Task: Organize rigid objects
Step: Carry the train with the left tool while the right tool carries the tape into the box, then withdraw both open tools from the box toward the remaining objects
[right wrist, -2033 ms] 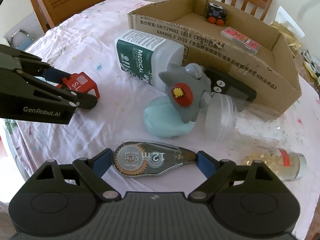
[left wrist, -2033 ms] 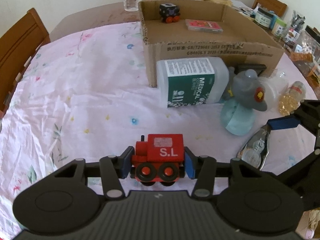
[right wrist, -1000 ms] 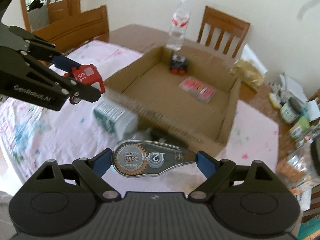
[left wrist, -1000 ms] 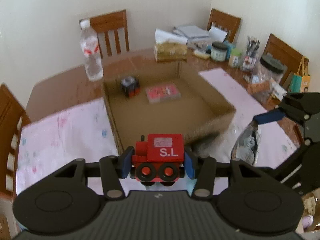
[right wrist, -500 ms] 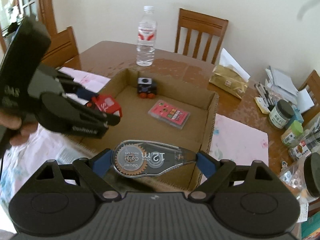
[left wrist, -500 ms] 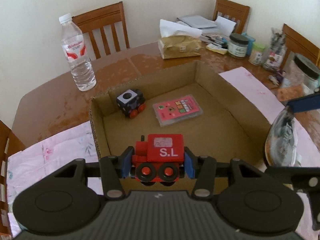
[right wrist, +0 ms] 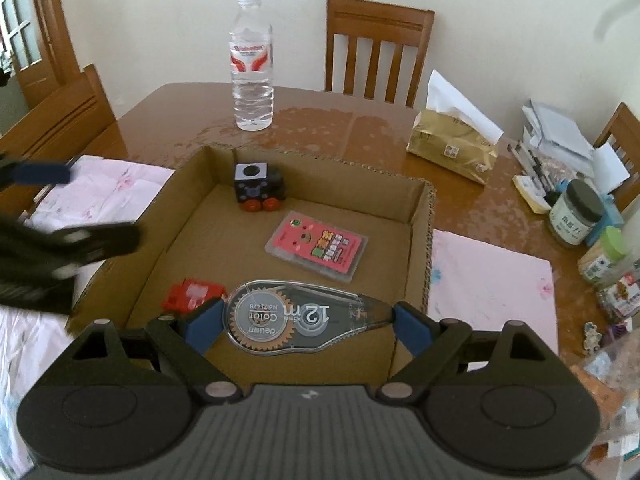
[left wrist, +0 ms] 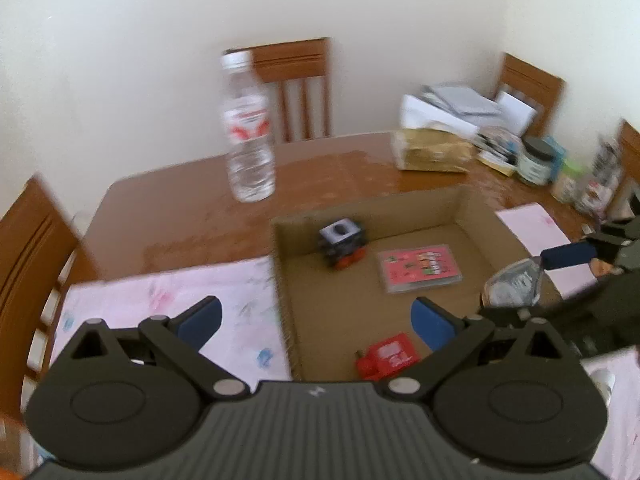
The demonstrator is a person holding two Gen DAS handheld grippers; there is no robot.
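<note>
My left gripper (left wrist: 316, 322) is open and empty above the near left edge of the cardboard box (left wrist: 476, 204). The red toy train (left wrist: 387, 356) lies on the box floor near its front wall; it also shows in the right wrist view (right wrist: 192, 295). My right gripper (right wrist: 308, 318) is shut on a clear correction tape dispenser (right wrist: 296, 318) and holds it over the box's front part (right wrist: 420, 216). A black toy block on red wheels (right wrist: 258, 186) and a pink card case (right wrist: 318, 246) lie in the box.
A water bottle (right wrist: 252, 64) stands behind the box on the brown table (right wrist: 360, 120). A tissue pack (right wrist: 452, 144), jars (right wrist: 576, 212) and papers crowd the right side. Wooden chairs (right wrist: 376, 48) surround the table. A pink floral cloth (left wrist: 160, 300) covers the near part.
My left gripper opened and let go of the red train, which now lies in the box, and has pulled back to the left. My right gripper has moved over the box with the tape dispenser.
</note>
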